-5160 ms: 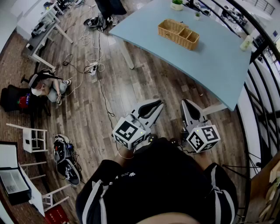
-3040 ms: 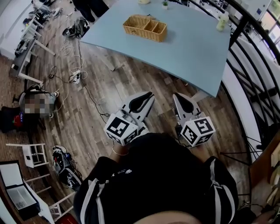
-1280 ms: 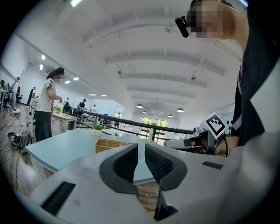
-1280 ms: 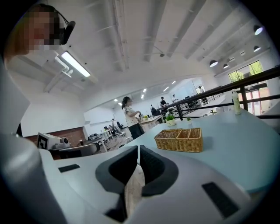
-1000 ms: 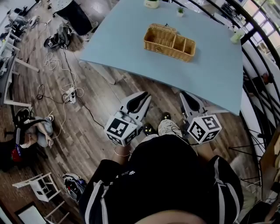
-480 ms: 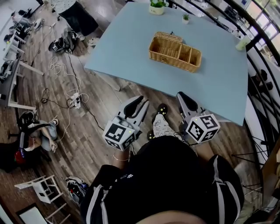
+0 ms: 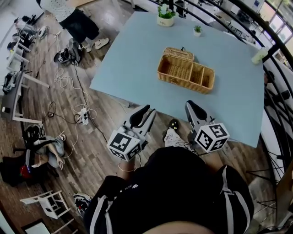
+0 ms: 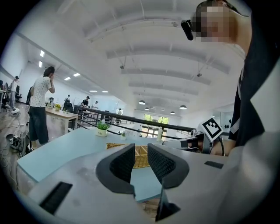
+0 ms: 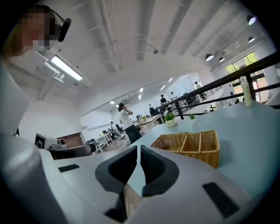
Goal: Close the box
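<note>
- One woven wicker box [image 7: 185, 73], light brown and split into compartments, sits on the pale blue table [image 7: 132, 59], right of the table's middle. What looks like its lid stands up at its far left end.
- Both tongs are held at the table's near edge, pointing toward the box and well apart from it. The box lies ahead of them, closer to the right one.
- Left gripper [image 7: 146, 109]: its jaws have just been opening and stand a little apart, gripping nothing. In the left gripper view the box shows through the gap, far beyond.
- Right gripper [image 7: 189, 104]: its jaws are all but together, with only a thin slit between them, and nothing is held. In the right gripper view the box lies ahead and to the right.
- Past the box, a green plant in a white pot [image 7: 165, 13] and a smaller potted plant [image 7: 197, 30] stand near the table's far edge.
- Below the grippers lies the wooden plank floor [image 7: 98, 125].
</note>
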Available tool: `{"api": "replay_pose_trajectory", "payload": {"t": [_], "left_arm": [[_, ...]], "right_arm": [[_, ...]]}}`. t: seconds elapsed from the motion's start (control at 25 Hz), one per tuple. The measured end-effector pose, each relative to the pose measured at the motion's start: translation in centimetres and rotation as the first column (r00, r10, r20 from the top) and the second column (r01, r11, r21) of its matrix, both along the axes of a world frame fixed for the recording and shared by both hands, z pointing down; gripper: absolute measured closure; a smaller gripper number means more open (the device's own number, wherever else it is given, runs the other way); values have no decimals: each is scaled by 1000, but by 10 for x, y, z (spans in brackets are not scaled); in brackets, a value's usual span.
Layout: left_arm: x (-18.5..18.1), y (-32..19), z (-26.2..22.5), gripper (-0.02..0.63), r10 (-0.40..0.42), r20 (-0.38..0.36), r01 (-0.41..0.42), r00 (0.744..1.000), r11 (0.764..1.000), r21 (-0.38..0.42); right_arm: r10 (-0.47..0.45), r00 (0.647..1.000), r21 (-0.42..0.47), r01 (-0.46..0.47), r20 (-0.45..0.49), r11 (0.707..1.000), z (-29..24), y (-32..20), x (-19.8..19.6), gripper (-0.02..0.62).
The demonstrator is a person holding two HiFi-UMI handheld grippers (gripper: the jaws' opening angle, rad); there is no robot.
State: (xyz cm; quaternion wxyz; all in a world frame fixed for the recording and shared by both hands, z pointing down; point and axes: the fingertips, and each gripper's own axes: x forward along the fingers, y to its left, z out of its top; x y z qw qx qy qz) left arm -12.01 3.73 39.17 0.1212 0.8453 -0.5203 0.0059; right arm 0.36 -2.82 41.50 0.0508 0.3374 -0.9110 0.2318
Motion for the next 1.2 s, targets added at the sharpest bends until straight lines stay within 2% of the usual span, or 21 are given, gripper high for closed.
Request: {"api": "replay_pose_trajectory", "payload": {"t": [0.24,0.52,0.84,1.2], "left_arm": [[-16,-59,-4,537,1,-1,-1,1000,1000,-16],[-5,-119,-7,528,72,20,-72,997,997,-27],[4,-160,-9,517,123,62,-119,990,991,-65],[11,-192,-14,486,139,49,-134,989,986,-104]], "right_arm": [[3,1000,-13,-3,13,1000,-1,-59,-17,571],[62,998,-19,-61,31,998,-1,-105,-7,571],[127,990,-52,-123,67,991,6,-137,12,571],[151,985,-74,-145,86,987,10,-168,28,571]]}}
